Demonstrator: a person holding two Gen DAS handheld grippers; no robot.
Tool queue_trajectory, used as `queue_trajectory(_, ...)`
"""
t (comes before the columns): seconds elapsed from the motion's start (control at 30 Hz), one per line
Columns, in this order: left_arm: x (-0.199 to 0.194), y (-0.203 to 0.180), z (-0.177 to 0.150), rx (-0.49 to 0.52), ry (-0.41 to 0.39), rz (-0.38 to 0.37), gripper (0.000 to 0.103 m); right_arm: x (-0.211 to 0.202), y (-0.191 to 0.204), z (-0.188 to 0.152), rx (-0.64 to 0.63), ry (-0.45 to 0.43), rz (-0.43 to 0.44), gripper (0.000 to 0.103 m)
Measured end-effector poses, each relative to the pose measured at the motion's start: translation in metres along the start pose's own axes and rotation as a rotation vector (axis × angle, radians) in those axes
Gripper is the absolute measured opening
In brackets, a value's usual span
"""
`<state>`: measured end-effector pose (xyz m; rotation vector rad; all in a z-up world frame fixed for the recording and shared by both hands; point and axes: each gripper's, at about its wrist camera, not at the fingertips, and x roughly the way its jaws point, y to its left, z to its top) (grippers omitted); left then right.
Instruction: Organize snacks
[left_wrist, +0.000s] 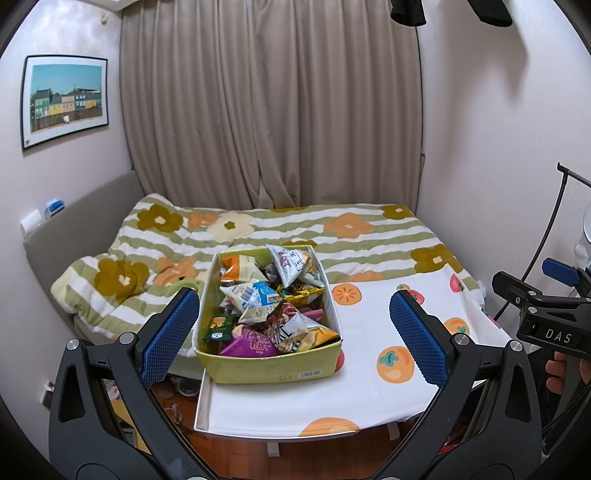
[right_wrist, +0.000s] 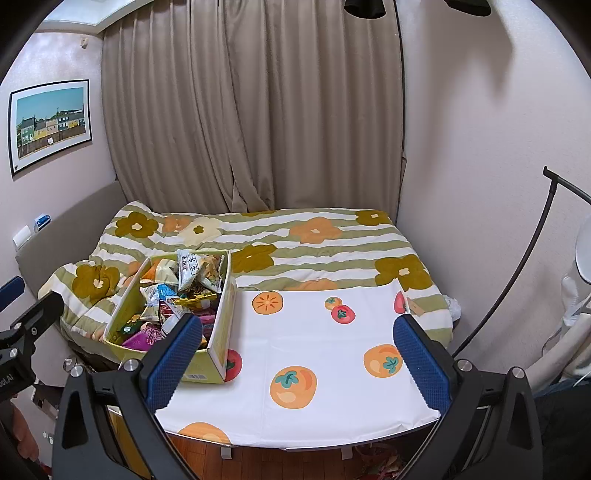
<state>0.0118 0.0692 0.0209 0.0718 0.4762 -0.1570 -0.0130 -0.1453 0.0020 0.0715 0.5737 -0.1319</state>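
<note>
- Your left gripper (left_wrist: 293, 332) is spread wide, blue pads (left_wrist: 168, 338) apart, nothing between them; it hangs in front of the snack box (left_wrist: 258, 365).
- Your right gripper (right_wrist: 295, 363) is also wide apart and empty, over the bare tablecloth (right_wrist: 314, 339).
- The yellow-green box sits on the table's left side, touching the cloth's left edge, piled full of mixed snack packets (left_wrist: 269, 306).
- The cloth is white with an orange fruit print.
- Behind the table: bed with flowered quilt (left_wrist: 351, 236), then beige curtain (left_wrist: 269, 110).
</note>
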Motion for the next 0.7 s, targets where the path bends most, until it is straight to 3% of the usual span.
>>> queue_trajectory(0.7,0.0083,-0.0082,-0.0052,-0.007,0.014,-0.003,0.102,0.0019,0.0032,-0.001,-0.001,0.008,0.004,0.103)
